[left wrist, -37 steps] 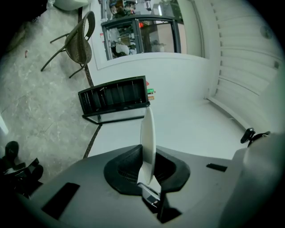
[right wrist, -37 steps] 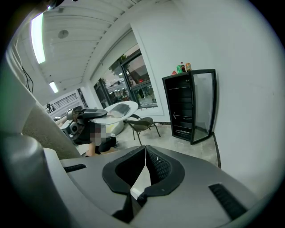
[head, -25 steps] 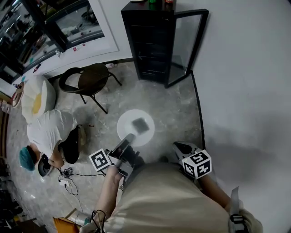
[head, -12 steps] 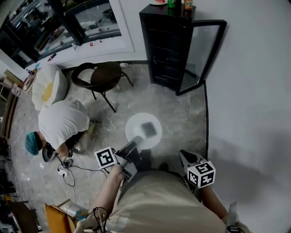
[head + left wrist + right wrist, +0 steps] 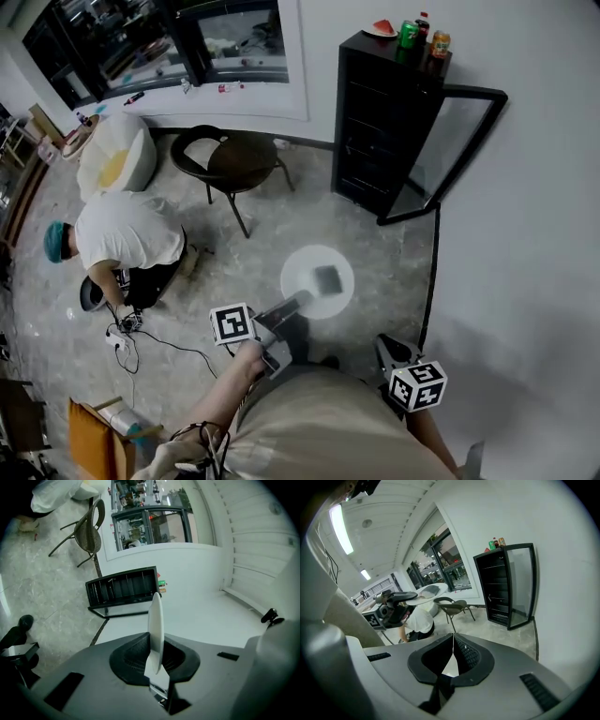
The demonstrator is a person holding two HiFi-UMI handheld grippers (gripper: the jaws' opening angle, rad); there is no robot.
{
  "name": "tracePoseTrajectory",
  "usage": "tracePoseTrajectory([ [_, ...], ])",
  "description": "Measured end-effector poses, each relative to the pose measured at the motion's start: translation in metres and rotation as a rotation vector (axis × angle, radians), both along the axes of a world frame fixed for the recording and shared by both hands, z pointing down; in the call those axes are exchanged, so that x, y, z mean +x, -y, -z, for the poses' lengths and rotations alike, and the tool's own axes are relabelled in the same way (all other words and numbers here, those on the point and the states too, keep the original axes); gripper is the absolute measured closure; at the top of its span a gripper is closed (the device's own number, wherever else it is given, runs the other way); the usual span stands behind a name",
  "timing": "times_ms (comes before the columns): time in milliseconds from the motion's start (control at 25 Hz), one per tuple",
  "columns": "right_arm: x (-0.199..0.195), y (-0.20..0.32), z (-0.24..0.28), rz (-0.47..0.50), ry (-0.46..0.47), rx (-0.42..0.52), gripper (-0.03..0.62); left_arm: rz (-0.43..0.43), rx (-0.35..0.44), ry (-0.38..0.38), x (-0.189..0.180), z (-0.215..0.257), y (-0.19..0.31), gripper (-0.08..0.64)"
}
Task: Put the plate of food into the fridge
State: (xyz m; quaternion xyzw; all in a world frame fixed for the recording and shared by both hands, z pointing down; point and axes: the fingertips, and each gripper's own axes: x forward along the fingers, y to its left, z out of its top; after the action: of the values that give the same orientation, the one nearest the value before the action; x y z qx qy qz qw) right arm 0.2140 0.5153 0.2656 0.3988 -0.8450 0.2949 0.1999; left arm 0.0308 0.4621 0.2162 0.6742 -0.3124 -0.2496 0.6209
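A white plate [image 5: 309, 274] carrying a grey block of food [image 5: 327, 278] hangs level above the floor, and my left gripper [image 5: 292, 306] is shut on its near rim. The left gripper view has the plate [image 5: 155, 620] edge-on between the jaws. Ahead stands the black fridge [image 5: 382, 131], its glass door [image 5: 461, 150] swung open to the right; it also shows in the left gripper view [image 5: 123, 591]. My right gripper [image 5: 390, 351] is low by my right side, jaws together with nothing in them [image 5: 453, 637]. From there I see the fridge [image 5: 499, 590] and the plate [image 5: 423, 593].
Cans [image 5: 407, 34] and a small dish [image 5: 380, 29] stand on the fridge top. A dark chair [image 5: 234, 159] stands left of the fridge. A person in a white shirt [image 5: 127, 234] crouches at the left by floor cables [image 5: 155, 342]. A white wall [image 5: 534, 234] runs along the right.
The head view has lifted toward the fridge, so its top with the cans is now in sight. The plate stays held in the left gripper, a little further right.
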Motion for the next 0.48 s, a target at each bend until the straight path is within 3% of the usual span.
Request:
tracePoseTrajectory([
  [480, -0.049, 0.067, 0.016, 0.024, -0.035, 0.024, 0.571, 0.025, 0.018, -0.065, -0.046, 0.001, 0.059, 0.525],
])
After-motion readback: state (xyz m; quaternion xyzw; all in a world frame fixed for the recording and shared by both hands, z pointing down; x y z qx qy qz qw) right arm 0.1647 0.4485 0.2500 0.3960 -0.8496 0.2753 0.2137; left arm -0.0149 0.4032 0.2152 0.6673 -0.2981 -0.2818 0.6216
